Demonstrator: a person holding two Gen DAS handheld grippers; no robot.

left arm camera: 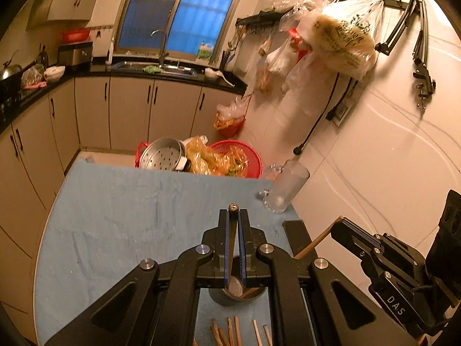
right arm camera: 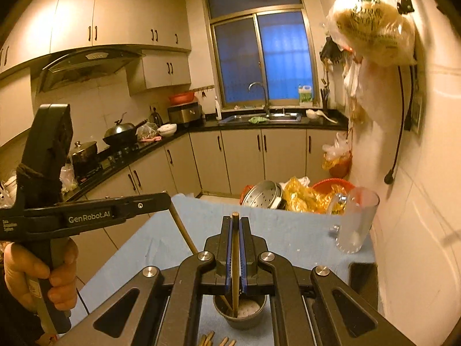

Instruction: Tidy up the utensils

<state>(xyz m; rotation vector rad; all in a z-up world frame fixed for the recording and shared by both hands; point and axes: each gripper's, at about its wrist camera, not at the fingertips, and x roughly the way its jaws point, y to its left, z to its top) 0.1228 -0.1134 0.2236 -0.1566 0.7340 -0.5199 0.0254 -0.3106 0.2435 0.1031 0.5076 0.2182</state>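
Both grippers hover over a small grey metal cup (left arm camera: 236, 294) on the blue table mat (left arm camera: 129, 216). My left gripper (left arm camera: 234, 216) is shut on a wooden chopstick (left arm camera: 232, 245) whose lower end reaches into the cup. My right gripper (right arm camera: 235, 225) is shut on another chopstick (right arm camera: 235, 259) that stands in the cup (right arm camera: 240, 314). The right gripper also shows in the left wrist view (left arm camera: 343, 225), the left gripper in the right wrist view (right arm camera: 161, 201). Several loose chopsticks (left arm camera: 230, 331) lie on the mat in front of the cup.
A clear glass mug (left arm camera: 283, 187) stands at the mat's far right corner by the wall. Beyond the far edge are a steel steamer pot (left arm camera: 164, 155) and a red basket (left arm camera: 245, 155) with yellow bags. A black block (left arm camera: 296, 236) lies right of the cup.
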